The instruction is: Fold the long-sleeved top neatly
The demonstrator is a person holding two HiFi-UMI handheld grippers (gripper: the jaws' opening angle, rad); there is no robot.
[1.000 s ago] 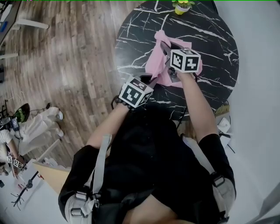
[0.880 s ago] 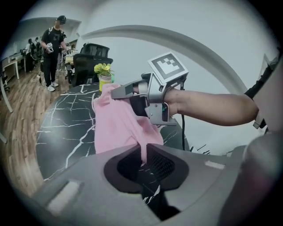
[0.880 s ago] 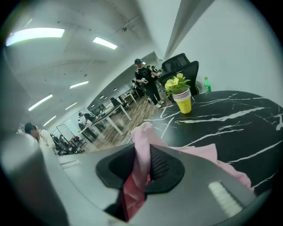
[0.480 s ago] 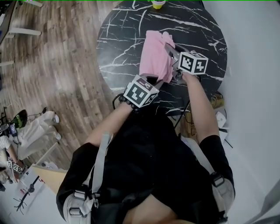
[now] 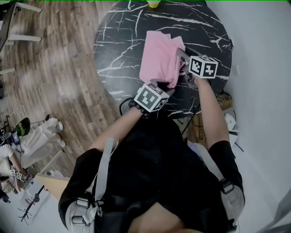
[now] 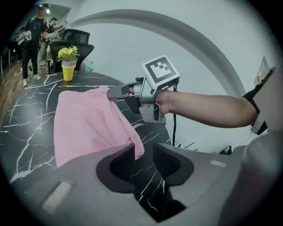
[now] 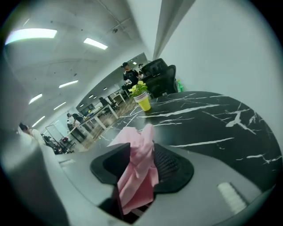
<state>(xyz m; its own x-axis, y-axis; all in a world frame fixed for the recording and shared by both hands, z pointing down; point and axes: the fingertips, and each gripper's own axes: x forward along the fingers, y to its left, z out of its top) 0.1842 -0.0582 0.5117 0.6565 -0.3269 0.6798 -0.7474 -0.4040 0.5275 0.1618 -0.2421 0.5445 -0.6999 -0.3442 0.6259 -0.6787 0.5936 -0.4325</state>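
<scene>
On the round counter (image 5: pixel 113 41) the pink top (image 5: pixel 157 59) lies folded, its long axis running away from the person. The left gripper (image 6: pixel 143 151) is at its near corner, the right gripper (image 7: pixel 141 154) at its right edge. Both sets of fingers (image 6: pixel 170 163) have just been opening, cloth slack between them. There is bare counter leftward; the rim is close on the right.

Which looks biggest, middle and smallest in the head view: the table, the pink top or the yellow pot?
1. Table
2. Pink top
3. Yellow pot, cut off by the picture's top edge, so only a sliver shows.
</scene>
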